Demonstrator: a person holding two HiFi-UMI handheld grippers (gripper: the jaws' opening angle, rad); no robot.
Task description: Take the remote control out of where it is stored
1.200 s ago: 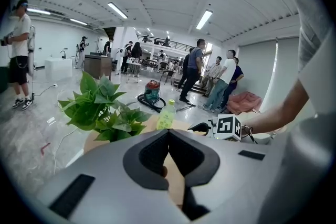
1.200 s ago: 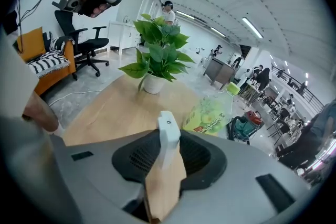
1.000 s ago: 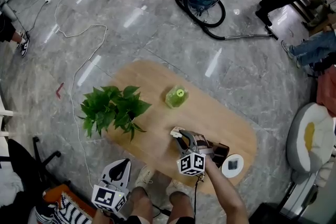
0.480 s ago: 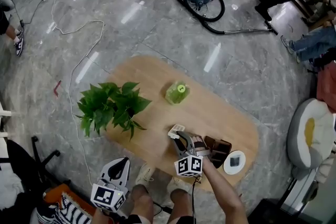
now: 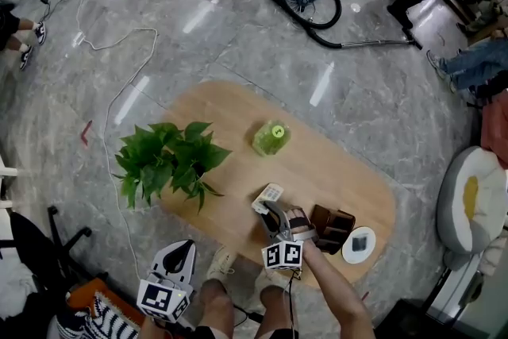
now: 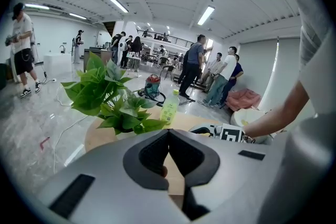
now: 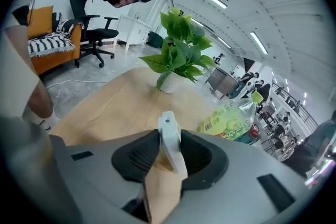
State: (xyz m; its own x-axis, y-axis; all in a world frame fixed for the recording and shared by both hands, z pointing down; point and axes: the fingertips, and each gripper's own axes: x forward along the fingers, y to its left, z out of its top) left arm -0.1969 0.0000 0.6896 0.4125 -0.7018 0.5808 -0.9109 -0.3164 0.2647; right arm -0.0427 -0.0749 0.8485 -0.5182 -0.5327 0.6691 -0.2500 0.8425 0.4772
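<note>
1. The right claw (image 5: 275, 218), at lower centre of the head view, is clamped on the white remote (image 5: 268, 195) over the desk (image 5: 230, 123).
2. The remote sits just left of the brown holder (image 5: 332, 227) and apparently clear of it, so the removal looks done. Setting it down likely remains.
3. The left claw (image 6: 168, 134), at lower left and off the desk, has its jaws together with nothing in them.

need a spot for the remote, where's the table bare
Bare table beyond the potted plant and green bottle, and from the bottle to the far right rim. Crowded near right: brown storage box, white dish, right tool holding the remote.
</note>
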